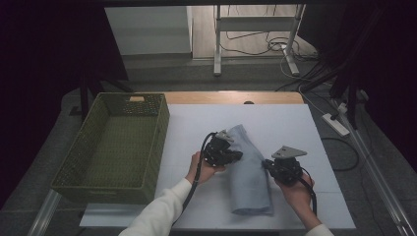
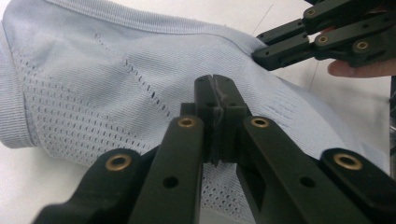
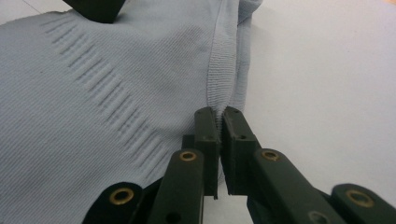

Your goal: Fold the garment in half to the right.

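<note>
**Two hand-held grippers clamp a pale blue garment on the bench**

A folded pale blue knit garment [image 1: 250, 169] lies lengthwise on the white bench [image 1: 295, 123], to the right of an olive-green woven basket [image 1: 78, 152] that stands at the bench's left edge. The left hand-held gripper [image 1: 235, 156] meets the garment's left side, on the side facing the basket; in the left gripper view its jaws are pressed together with a thin fold of the fabric [image 2: 93, 84] pinched between them. The right hand-held gripper [image 1: 267, 164] meets the garment's right edge, the side away from the basket; in the right gripper view its jaws are clenched on the ribbed hem [image 3: 219, 84]. A person's left hand [image 1: 202, 169] and right hand [image 1: 295, 191] hold the tools from the near side of the garment.
</note>
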Demonstrator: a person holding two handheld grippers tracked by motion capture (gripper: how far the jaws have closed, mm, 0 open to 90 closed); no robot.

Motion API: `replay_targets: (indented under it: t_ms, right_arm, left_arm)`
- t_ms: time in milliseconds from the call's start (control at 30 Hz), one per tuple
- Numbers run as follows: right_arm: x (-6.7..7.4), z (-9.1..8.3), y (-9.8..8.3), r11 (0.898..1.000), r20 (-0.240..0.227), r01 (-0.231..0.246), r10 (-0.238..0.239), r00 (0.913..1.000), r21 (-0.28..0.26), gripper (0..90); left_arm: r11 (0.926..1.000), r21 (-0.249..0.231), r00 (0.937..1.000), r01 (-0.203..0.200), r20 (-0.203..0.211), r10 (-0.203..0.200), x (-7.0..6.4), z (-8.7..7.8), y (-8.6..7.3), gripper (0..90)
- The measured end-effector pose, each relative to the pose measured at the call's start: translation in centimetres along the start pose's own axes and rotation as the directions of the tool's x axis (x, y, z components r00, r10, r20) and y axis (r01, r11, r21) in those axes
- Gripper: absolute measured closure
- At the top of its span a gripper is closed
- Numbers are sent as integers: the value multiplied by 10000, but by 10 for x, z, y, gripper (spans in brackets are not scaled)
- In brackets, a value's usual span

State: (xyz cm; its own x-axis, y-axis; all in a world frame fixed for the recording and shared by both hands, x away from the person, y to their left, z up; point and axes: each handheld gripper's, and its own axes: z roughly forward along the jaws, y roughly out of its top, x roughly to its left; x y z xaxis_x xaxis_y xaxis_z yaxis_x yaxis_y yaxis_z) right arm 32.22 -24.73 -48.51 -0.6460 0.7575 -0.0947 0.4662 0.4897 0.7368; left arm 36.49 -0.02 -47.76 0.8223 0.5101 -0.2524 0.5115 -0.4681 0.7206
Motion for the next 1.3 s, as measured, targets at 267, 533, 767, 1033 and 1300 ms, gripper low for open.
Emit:
replay_targets:
  t_ms: [267, 533, 767, 1033, 1300]
  right_arm:
    - [0, 0, 0, 10000, -15, -10, 10, 10000, -5, 849]
    - [2, 0, 0, 10000, 11, 25, -25, 10000, -12, 795]
    - [6, -18, 7, 9913, -91, -171, 160, 9998, -1303, 632]
    - [35, -27, 20, 9774, -1898, -72, -339, 9812, -2115, 644]
    - [66, -15, 30, 9860, -3082, 615, -1073, 9452, -1548, 872]
  left_arm:
    - [9995, 289, 10000, 95, 10, -95, 2, 7, -8, 890]
    - [9988, 471, 9999, 134, -20, -133, 4, 13, -12, 891]
    - [9986, 512, 9999, 152, 14, -153, 5, 16, -14, 891]
    - [9985, 508, 9998, 195, -11, -195, 5, 17, -14, 891]
    - [9984, 543, 9998, 180, 9, -180, 5, 17, -14, 891]
